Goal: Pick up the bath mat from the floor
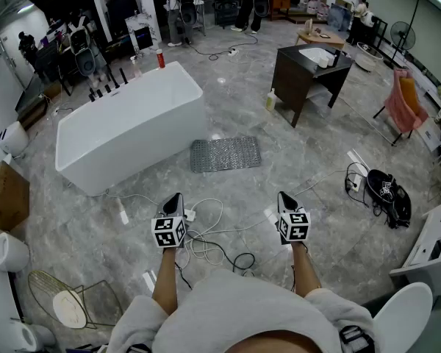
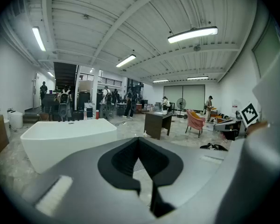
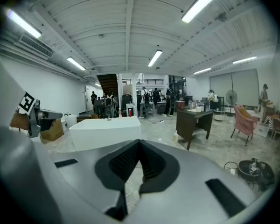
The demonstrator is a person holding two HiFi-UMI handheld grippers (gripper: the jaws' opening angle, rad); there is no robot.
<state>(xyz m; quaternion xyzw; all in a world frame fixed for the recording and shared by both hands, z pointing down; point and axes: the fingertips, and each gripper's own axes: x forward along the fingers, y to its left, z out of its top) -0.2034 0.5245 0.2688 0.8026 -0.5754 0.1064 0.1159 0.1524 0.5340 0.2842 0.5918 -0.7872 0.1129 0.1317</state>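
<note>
Lying flat on the glossy grey marbled floor (image 1: 294, 149), the bath mat (image 1: 225, 154) is a thin grey rectangle with a studded, glinting surface. It sits well ahead of both grippers, roughly on the line between them. Its long axis runs crosswise to the way the jaws point, the right end tipped slightly farther away. The left gripper (image 1: 175, 195) and the right gripper (image 1: 284, 195) are held side by side, angled a little downward. Each has its dark ribbed jaws pressed together with nothing between them.

Ahead and left of the left gripper stands a smooth white bathtub (image 1: 125, 127) — boxy, with rounded edges — and its near corner comes close to the mat's left end. Beyond the right gripper is a dark wooden cabinet (image 1: 309, 72) with a pale bottle (image 1: 270, 100) at its foot. Loose white and black cables (image 1: 206, 245) coil on the floor just under and between the grippers, and a power strip (image 1: 355, 175) and black bag (image 1: 388, 193) lie off to the right.
</note>
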